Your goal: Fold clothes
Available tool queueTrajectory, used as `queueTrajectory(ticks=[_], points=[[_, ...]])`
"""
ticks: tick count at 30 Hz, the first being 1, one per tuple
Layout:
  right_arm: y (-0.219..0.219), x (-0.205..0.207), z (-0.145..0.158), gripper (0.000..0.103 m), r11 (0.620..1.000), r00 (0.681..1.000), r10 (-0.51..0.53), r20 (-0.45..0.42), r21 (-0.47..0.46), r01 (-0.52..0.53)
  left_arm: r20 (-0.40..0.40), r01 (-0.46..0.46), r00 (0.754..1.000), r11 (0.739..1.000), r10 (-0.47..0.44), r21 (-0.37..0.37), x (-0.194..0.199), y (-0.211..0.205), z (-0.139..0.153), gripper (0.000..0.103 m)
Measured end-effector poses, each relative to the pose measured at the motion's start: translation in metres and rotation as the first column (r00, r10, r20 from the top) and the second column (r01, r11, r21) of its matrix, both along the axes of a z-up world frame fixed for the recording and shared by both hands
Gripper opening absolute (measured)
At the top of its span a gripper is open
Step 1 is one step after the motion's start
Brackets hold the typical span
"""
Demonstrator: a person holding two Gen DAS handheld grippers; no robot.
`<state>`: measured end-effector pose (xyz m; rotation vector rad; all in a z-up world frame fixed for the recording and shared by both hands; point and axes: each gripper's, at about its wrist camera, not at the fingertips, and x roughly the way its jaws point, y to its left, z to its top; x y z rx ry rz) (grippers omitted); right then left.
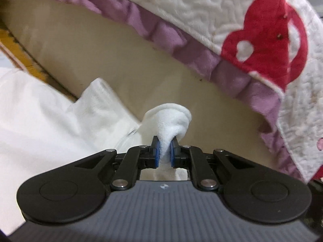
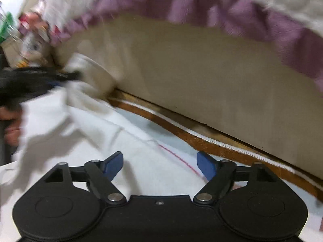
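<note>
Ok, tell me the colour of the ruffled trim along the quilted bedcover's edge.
Purple, a satiny ruffled trim bordering the white quilted bedcover; sharpest in the left wrist view.

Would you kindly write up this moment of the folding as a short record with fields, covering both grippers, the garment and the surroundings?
left gripper: shut on a bunched fold of the white garment
right gripper: open, nothing between its blue pads, above the garment
garment: white, spread out and rumpled, one edge lifted
backdrop: beige panel behind, under a white quilt with purple trim and a red print
image quality: right wrist view blurred
</note>
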<state>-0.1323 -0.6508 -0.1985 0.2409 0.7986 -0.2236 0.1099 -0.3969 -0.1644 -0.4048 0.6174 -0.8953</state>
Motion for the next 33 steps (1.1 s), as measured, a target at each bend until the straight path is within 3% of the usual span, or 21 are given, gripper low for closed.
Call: queueTrajectory(ticks=[1, 2, 4, 6, 8, 13, 15, 19, 20, 22, 25, 26, 28, 30, 31, 33], points=[[0.003, -0.001, 0.0, 0.065, 0.999, 0.999, 0.031, 0.008, 0.007, -0.032, -0.01, -0.004, 1.0, 1.0, 0.005, 0.027, -0.002, 0.007, -0.004, 0.009], [0.006, -0.004, 0.001, 0.038, 0.998, 0.997, 0.067, 0.024, 0.013, -0.067, -0.031, -0.006, 0.999, 0.996, 0.008, 0.084, -0.003, 0.012, -0.011, 0.01], [0.025, -0.015, -0.002, 0.005, 0.99, 0.991, 0.132, 0.027, -0.051, -0.131, -0.077, 0.014, 0.997, 0.987, -0.002, 0.163, -0.005, 0.022, -0.023, 0.01], [0.05, -0.033, -0.007, 0.005, 0.972, 0.98, 0.197, 0.019, -0.138, -0.193, -0.102, 0.041, 0.995, 0.98, -0.022, 0.193, -0.009, 0.03, -0.031, 0.011], [0.073, -0.047, -0.011, 0.005, 0.943, 0.961, 0.274, -0.025, -0.187, -0.274, -0.073, 0.064, 0.996, 0.971, -0.048, 0.231, -0.016, 0.031, -0.03, 0.012], [0.098, -0.054, -0.017, 0.005, 0.908, 0.939, 0.338, -0.07, -0.24, -0.344, 0.125, 0.033, 0.988, 0.921, -0.088, 0.388, -0.047, 0.022, -0.007, 0.014], [0.1, -0.057, -0.02, 0.005, 0.897, 0.932, 0.355, -0.078, -0.252, -0.363, 0.231, -0.024, 0.97, 0.926, -0.069, 0.377, -0.061, 0.031, 0.003, 0.015], [0.11, -0.063, -0.022, 0.006, 0.857, 0.912, 0.394, -0.115, -0.312, -0.41, 0.43, -0.067, 0.901, 0.959, -0.06, 0.276, -0.07, 0.034, 0.029, 0.045], [0.112, -0.064, -0.022, 0.006, 0.849, 0.908, 0.4, -0.121, -0.325, -0.417, 0.446, -0.036, 0.89, 0.959, -0.098, 0.281, -0.067, 0.027, 0.034, 0.047], [0.115, -0.064, -0.024, 0.006, 0.835, 0.902, 0.41, -0.132, -0.343, -0.43, 0.418, 0.048, 0.886, 0.936, -0.202, 0.35, -0.054, 0.002, 0.033, 0.048], [0.115, -0.064, -0.022, 0.007, 0.826, 0.897, 0.42, -0.139, -0.352, -0.441, 0.271, 0.119, 0.916, 0.845, -0.296, 0.521, -0.033, -0.037, 0.016, 0.049], [0.114, -0.065, -0.021, 0.007, 0.825, 0.896, 0.422, -0.14, -0.351, -0.443, 0.221, 0.13, 0.928, 0.815, -0.301, 0.564, -0.026, -0.047, 0.01, 0.051], [0.116, -0.067, -0.019, 0.007, 0.812, 0.881, 0.448, -0.153, -0.343, -0.472, 0.137, 0.125, 0.957, 0.788, -0.256, 0.603, -0.007, -0.056, -0.003, 0.05], [0.117, -0.069, -0.016, 0.007, 0.805, 0.867, 0.473, -0.159, -0.323, -0.498, 0.07, 0.164, 0.967, 0.807, -0.246, 0.567, 0.006, -0.049, -0.012, 0.013], [0.117, -0.07, -0.015, 0.007, 0.803, 0.86, 0.484, -0.163, -0.309, -0.51, 0.068, 0.161, 0.969, 0.812, -0.239, 0.561, 0.006, -0.042, -0.014, 0.006], [0.115, -0.07, -0.012, 0.007, 0.806, 0.854, 0.493, -0.165, -0.283, -0.52, 0.099, 0.147, 0.967, 0.828, -0.236, 0.541, -0.003, -0.024, -0.016, 0.005]])
